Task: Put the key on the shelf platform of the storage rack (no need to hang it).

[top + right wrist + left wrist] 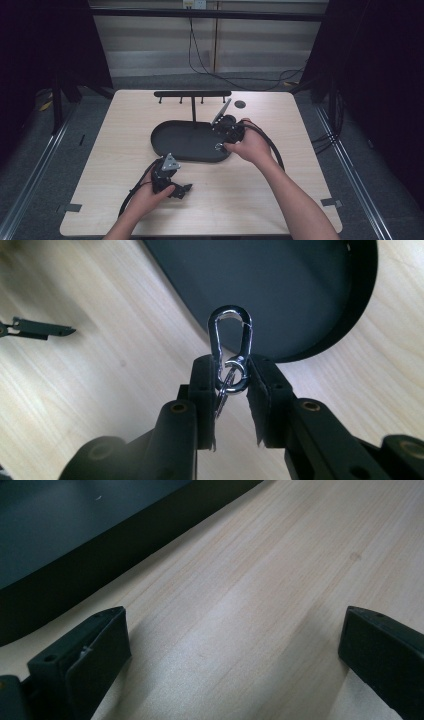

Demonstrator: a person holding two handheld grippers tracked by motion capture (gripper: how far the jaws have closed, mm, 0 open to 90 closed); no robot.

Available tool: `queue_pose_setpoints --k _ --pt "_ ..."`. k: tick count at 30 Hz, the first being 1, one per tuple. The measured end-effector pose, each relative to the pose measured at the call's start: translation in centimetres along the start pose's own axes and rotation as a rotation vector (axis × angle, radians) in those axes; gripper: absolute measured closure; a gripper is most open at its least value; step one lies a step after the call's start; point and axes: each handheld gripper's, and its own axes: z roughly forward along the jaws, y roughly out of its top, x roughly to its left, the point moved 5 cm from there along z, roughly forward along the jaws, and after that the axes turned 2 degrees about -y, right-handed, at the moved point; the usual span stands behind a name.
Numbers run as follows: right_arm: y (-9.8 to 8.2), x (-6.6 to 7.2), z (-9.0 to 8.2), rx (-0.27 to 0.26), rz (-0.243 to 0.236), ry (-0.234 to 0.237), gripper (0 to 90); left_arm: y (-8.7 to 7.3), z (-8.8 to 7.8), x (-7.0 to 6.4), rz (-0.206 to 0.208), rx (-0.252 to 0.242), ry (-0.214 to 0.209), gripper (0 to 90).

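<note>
Holding a silver clip point(230, 347) by its ring end, the right gripper point(231, 377) is clamped on it above the black tray point(300, 300), hook end free, presumably for hanging on the rack point(192, 94); left gripper point(235, 645) rests apart and empty on the bench point(280, 570)

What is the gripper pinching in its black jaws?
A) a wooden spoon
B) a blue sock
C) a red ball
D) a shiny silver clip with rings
D: the right gripper is shut on the silver carabiner clip, its loop poking up above the jaws over the black tray.
</note>
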Motion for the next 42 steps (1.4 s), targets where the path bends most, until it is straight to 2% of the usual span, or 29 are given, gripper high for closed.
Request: queue_pose_setpoints --k 27,42 --pt "1.6 -0.5 1.6 -0.018 0.011 -0.007 73.5 0.1 0.1 -0.2 0.001 -0.003 -0.010 0.0" --pt "2.3 -1.5 2.6 -0.038 0.065 -0.020 73.5 0.1 0.1 -0.3 0.006 -0.002 -0.010 0.0"
